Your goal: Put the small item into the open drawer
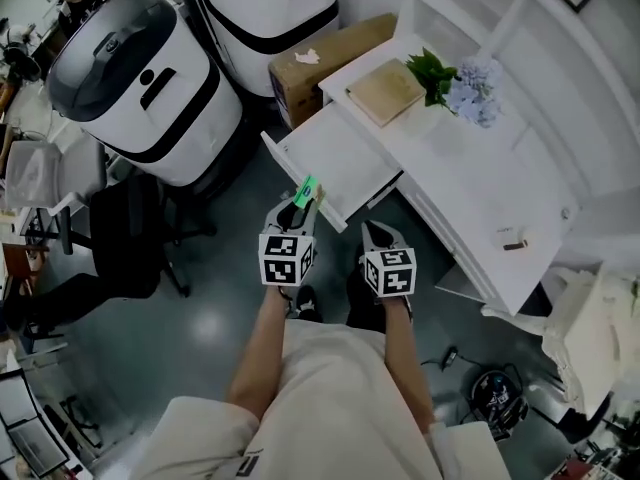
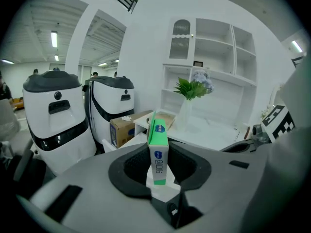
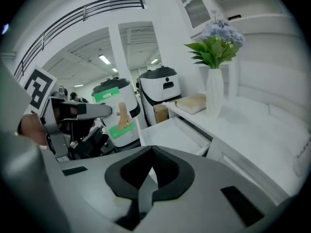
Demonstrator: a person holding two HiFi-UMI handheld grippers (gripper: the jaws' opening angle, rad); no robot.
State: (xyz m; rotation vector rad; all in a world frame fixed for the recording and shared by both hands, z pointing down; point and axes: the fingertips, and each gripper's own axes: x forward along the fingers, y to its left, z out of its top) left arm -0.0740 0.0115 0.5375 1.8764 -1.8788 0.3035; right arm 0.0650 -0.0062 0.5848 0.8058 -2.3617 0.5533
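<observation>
A small green and white box stands upright between the jaws of my left gripper, which is shut on it. In the left gripper view the box rises from the middle of the gripper. It hangs just short of the front edge of the open white drawer, which juts out from the desk. My right gripper is beside the left one, a little to its right and below the drawer; its jaws are shut with nothing between them. The drawer looks bare inside.
The white desk carries a tan book, a green plant and pale blue flowers. A cardboard box stands on the floor behind the drawer. Two large white and black machines stand at the left, with a black chair nearby.
</observation>
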